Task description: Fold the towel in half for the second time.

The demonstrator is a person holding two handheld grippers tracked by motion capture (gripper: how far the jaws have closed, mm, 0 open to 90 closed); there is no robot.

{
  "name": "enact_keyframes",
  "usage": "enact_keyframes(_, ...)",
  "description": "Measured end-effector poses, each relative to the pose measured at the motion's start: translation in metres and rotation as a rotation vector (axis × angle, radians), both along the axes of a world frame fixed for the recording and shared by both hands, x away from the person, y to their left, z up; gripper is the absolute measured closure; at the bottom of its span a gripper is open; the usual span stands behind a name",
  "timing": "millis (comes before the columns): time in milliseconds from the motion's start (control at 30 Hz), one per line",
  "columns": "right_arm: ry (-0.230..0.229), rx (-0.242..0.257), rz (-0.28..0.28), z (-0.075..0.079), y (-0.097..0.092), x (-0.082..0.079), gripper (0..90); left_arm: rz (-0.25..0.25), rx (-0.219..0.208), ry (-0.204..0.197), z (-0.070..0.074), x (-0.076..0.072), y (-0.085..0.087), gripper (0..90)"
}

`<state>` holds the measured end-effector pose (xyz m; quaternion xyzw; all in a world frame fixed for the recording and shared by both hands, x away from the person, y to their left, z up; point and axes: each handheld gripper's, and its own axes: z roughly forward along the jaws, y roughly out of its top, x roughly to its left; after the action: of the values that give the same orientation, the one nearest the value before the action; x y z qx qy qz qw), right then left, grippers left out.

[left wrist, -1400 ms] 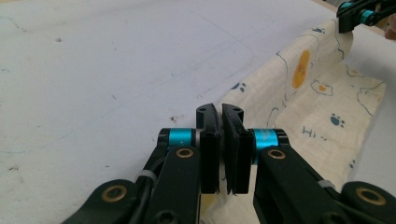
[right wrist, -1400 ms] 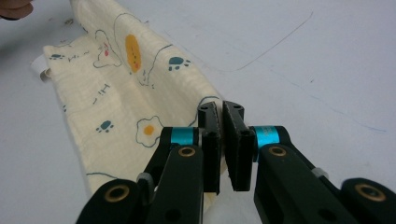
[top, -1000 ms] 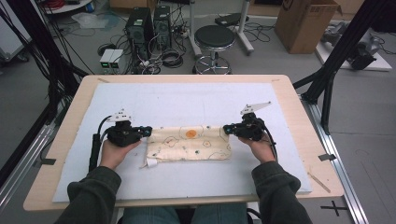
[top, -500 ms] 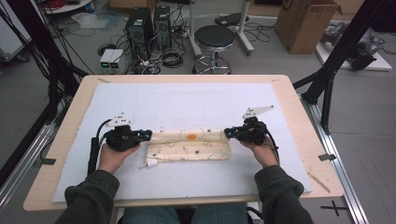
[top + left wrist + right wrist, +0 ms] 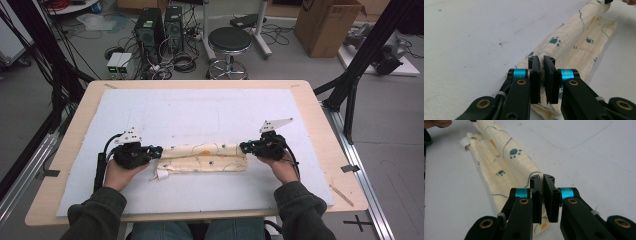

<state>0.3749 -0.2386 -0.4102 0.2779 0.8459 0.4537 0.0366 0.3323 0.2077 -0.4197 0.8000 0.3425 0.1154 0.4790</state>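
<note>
Since a second ago the patterned cloth (image 5: 202, 158) has gone from a broader flat fold to a narrower roll-like band, its far edge brought toward the person, and both hands have drawn a little nearer the table's near edge.

The left gripper (image 5: 156, 150) sits at the band's left end, jaws nearly together; in the left gripper view the cloth (image 5: 569, 42) runs away from just under and beyond the pads, but whether a layer is pinched between them I cannot tell. The right gripper (image 5: 245, 147) mirrors it at the right end, jaws drawn just as narrow, and there too the grip on fabric is unclear.

Beyond the tools lies bare white mat (image 5: 210, 110).

To fold well from here, I judge both ends should travel together at the same pace and height, keeping the cloth taut between the tools so the fold line stays straight. The small white tag (image 5: 161, 174) by the left end should be kept tucked in.
</note>
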Motion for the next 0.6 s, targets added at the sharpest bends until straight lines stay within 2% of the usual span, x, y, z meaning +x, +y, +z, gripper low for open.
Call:
enact_keyframes(167,0.003,-0.006,0.003,-0.006,-0.001,-0.005,85.6,-0.012,0.017,0.006,0.0,-0.004,-0.003,83.6)
enact_keyframes(267,-0.001,0.0,0.008,-0.007,-0.001,-0.009,85.5,-0.018,-0.01,0.009,0.002,-0.006,-0.004,83.5)
enact_keyframes(500,0.003,0.001,0.023,-0.011,-0.003,-0.015,85.4,-0.029,0.018,0.008,0.002,-0.012,-0.004,83.5)
enact_keyframes(600,0.009,-0.007,0.026,-0.014,-0.003,-0.018,85.3,-0.026,0.028,0.021,-0.003,-0.015,-0.002,83.5)
